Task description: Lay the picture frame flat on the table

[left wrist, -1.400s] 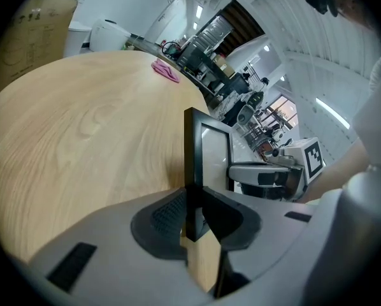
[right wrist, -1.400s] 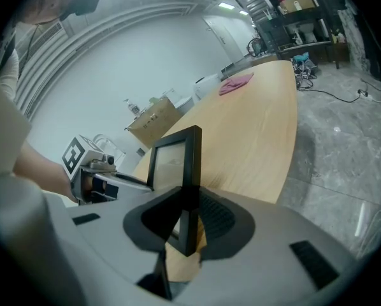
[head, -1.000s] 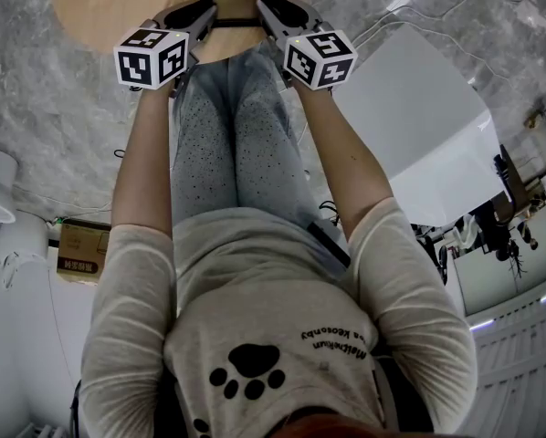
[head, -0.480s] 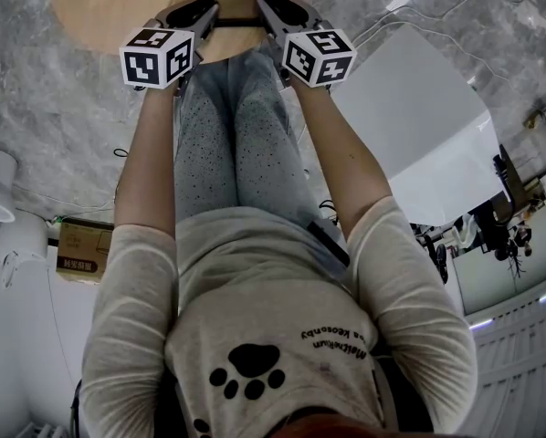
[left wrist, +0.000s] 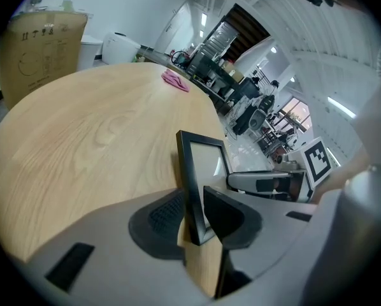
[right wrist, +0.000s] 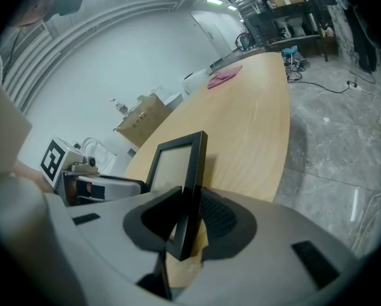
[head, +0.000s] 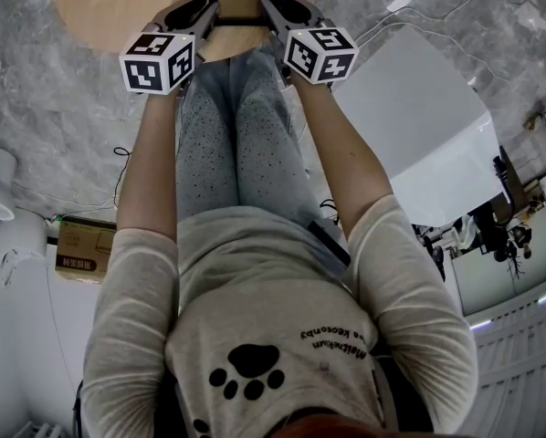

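Note:
A black picture frame (left wrist: 200, 171) stands upright near the edge of the round wooden table (head: 99, 7). Its two side edges sit between my two grippers. The left gripper (left wrist: 194, 215) has the frame's edge between its jaws. These jaws have just been opening, and a thin sliver of table shows beside the frame. My right gripper (right wrist: 187, 218) is shut on the opposite edge of the frame (right wrist: 178, 164), pads against both faces. In the head view only the frame's lower part (head: 241, 18) shows, at the top of the picture between the grippers.
A pink cloth (left wrist: 176, 80) lies at the table's far side. A cardboard box (left wrist: 44, 43) stands beyond the table. The table edge runs just under the grippers, above the person's knees. A small box (head: 81, 249) and cables lie on the marble floor, and a white surface (head: 419, 108) is at the right.
The left gripper's marker cube has shifted a touch to the right and tilted slightly. The right gripper and the frame stay where they were.

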